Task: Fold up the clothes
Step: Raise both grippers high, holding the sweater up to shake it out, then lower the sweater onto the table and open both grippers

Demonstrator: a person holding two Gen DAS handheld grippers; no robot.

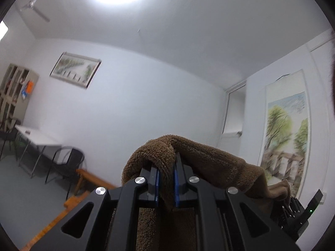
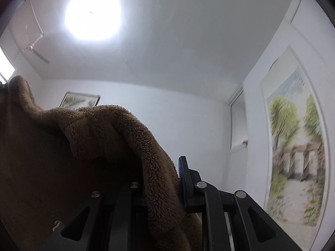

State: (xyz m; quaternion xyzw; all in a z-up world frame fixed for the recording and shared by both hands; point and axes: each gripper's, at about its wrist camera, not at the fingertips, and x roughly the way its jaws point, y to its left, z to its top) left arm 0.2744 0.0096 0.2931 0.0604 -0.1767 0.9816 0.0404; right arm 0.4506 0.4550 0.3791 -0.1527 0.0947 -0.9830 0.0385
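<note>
A brown fleece garment (image 1: 211,156) is held up in the air between both grippers, which point up at the ceiling. My left gripper (image 1: 166,167) is shut on a bunched fold of it, and the cloth drapes off to the right toward my right gripper (image 1: 293,213), seen low at the right edge. In the right wrist view the same garment (image 2: 100,138) hangs over the left half of the frame. There my right gripper (image 2: 165,173) is shut on its edge; the left finger is hidden by cloth, the right finger (image 2: 184,173) shows.
A white table (image 1: 35,138) and a black chair (image 1: 67,165) stand at the far left by a cabinet (image 1: 14,92). Wooden furniture (image 1: 83,188) lies below left. A scroll painting (image 2: 293,138) hangs on the right wall; a ceiling lamp (image 2: 93,13) glares above.
</note>
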